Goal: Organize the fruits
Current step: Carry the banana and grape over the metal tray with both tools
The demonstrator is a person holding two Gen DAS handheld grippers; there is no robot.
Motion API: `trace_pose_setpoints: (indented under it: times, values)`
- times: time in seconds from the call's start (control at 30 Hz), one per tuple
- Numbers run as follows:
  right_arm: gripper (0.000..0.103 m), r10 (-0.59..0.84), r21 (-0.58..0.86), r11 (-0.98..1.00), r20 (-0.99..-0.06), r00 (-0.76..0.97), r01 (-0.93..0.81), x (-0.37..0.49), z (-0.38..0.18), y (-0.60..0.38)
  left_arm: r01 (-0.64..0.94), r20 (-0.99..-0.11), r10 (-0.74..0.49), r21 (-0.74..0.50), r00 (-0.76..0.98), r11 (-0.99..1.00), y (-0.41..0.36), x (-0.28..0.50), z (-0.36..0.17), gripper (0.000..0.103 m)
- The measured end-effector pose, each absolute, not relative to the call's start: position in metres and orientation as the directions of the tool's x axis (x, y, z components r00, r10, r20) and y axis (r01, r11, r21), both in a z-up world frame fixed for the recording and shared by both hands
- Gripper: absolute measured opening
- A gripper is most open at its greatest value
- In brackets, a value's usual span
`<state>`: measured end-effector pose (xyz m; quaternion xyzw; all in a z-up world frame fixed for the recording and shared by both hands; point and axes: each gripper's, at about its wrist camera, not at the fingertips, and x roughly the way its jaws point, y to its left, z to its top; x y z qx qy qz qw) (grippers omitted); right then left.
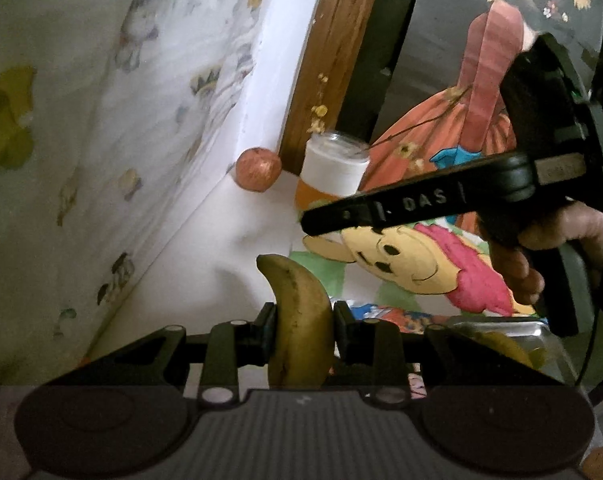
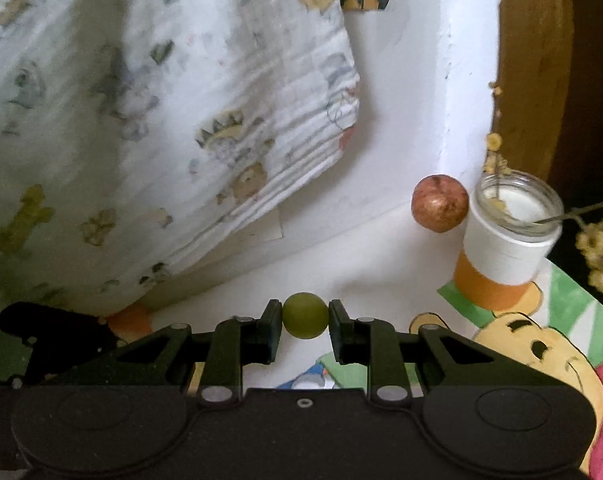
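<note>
My left gripper (image 1: 304,326) is shut on a yellow banana (image 1: 301,316), which stands up between the pads above the white cloth. My right gripper (image 2: 304,316) is shut on a small round green fruit (image 2: 304,315). The right gripper's body also shows in the left wrist view (image 1: 441,196), held by a hand at the right. A reddish apple (image 1: 258,169) lies at the foot of the wall; it also shows in the right wrist view (image 2: 440,203). A metal tray (image 1: 541,334) with another yellow fruit (image 1: 505,348) sits at the lower right of the left wrist view.
A glass jar (image 2: 509,232) with a white and orange band and dried flowers stands beside the apple; it also shows in the left wrist view (image 1: 333,168). A printed cloth (image 2: 161,120) hangs at the left. A cartoon bear cloth (image 1: 413,260) covers the surface. A wooden frame (image 1: 333,48) rises behind.
</note>
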<state>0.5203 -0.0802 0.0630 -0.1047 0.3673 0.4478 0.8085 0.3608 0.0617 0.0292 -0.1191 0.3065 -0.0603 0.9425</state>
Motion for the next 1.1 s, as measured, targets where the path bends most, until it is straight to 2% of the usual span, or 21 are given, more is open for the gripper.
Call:
trace_pose_setpoints:
  times: [0.63,1.1]
  values:
    - [0.027,0.637,0.139,0.645,-0.641,0.428,-0.751,0.44,0.108,-0.166,0.096,-0.505,-0.233,-0.282,0.831,0.954,0.019,0.318,0.069,0.033]
    - [0.027,0.559,0.131,0.777,-0.593,0.58,-0.615,0.378,0.102,-0.26,0.172,-0.509,-0.317,-0.312,0.8,0.934,-0.046,0.31,0.059,0.033]
